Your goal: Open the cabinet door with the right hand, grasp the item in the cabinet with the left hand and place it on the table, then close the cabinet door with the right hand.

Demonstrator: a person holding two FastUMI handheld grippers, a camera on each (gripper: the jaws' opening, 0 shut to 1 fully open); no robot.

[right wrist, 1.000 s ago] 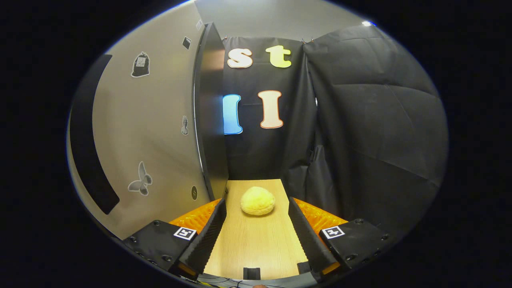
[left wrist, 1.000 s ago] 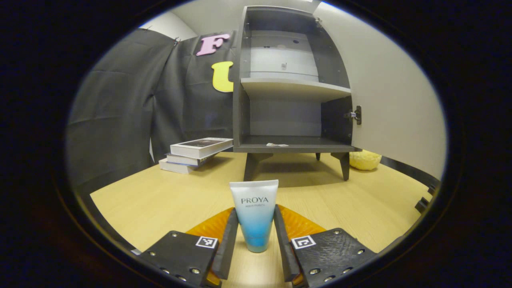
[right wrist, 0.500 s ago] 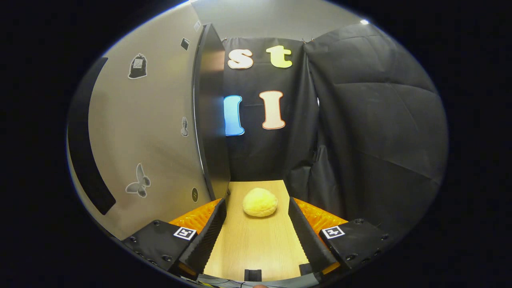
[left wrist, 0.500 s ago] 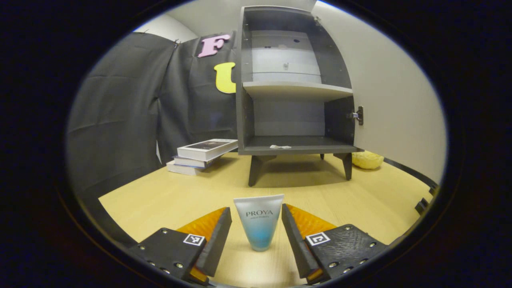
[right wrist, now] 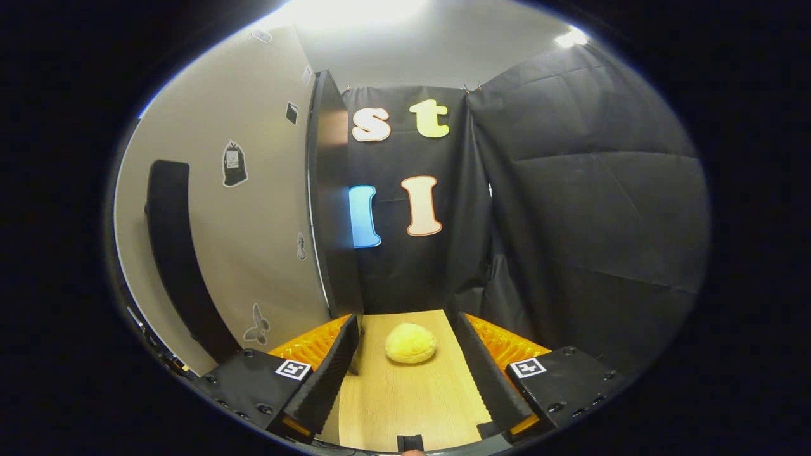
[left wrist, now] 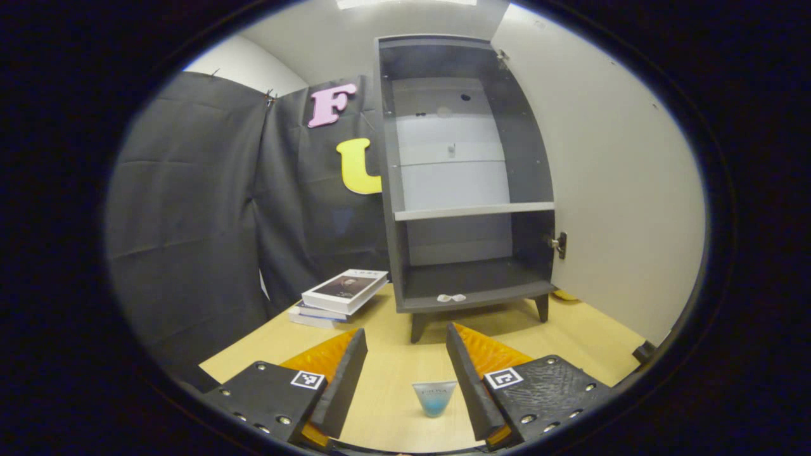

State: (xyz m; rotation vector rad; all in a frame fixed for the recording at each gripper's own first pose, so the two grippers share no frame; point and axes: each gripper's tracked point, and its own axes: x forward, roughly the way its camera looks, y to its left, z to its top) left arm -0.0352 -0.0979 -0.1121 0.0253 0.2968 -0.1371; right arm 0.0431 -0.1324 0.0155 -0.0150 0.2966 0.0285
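- Left tool [left wrist: 402, 373], fingers spread, hangs above the tube [left wrist: 434, 398] standing free on the tabletop [left wrist: 589, 329], in front of the cabinet [left wrist: 466, 190].
- Right tool [right wrist: 408, 373], also spread, faces the open cabinet door [right wrist: 253, 209]; closing it looks next, needing a push on the door's edge.

The bench [left wrist: 589, 329] looks like pale wood-grain laminate with a smooth, matt surface. The cabinet [left wrist: 466, 183] has matt grey panels, and its open door [left wrist: 608, 190] carries a small shiny metal hinge [left wrist: 557, 242]. The tube [left wrist: 434, 398] is smooth, slightly glossy plastic. The books [left wrist: 339, 294] have glossy paper covers. The yellow ball [right wrist: 410, 344] looks soft and fuzzy.
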